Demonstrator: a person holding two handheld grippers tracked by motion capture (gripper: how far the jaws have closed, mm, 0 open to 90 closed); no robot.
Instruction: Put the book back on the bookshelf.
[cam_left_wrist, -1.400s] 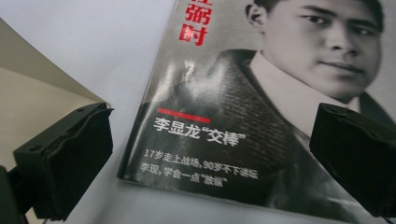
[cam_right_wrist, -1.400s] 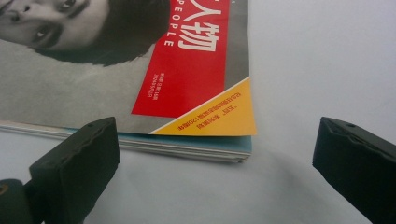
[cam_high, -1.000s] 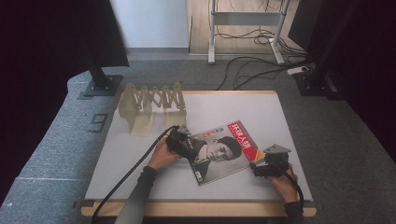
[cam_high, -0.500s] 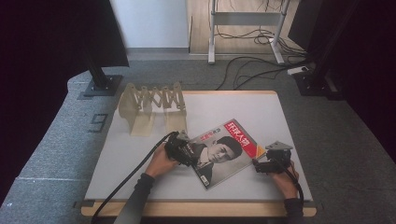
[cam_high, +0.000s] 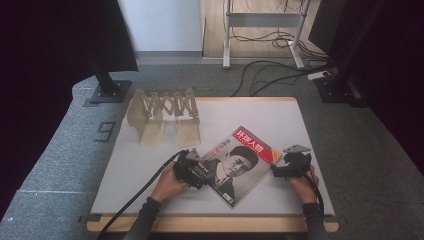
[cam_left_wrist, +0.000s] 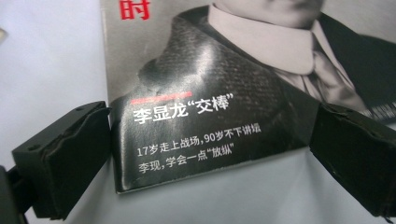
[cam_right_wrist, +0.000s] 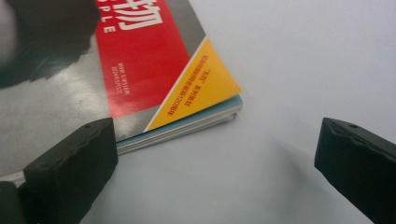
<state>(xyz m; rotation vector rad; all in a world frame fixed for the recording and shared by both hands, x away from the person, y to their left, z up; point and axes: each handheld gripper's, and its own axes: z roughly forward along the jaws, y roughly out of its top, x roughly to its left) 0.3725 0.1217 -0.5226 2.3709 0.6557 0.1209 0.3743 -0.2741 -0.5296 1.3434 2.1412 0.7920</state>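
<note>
A magazine (cam_high: 235, 162) with a portrait cover and a red title block lies flat and askew on the white table top (cam_high: 150, 170). My left gripper (cam_high: 201, 172) is at its left side, jaws open. In the left gripper view the magazine's (cam_left_wrist: 210, 93) lower corner lies between the spread jaws of that gripper (cam_left_wrist: 210, 163). My right gripper (cam_high: 276, 170) is at the magazine's right corner, also open. In the right gripper view the yellow and red corner of the magazine (cam_right_wrist: 140, 70) points into the gap of that gripper (cam_right_wrist: 215, 168).
A pale wooden accordion rack (cam_high: 162, 112) stands at the back left of the table. A black stand base (cam_high: 107, 90) and cables (cam_high: 270, 75) lie on the grey carpet beyond the table. A metal frame (cam_high: 262, 30) stands farther back.
My left gripper has slid a little toward the near edge along the magazine's left side. The right gripper and the magazine have barely moved.
</note>
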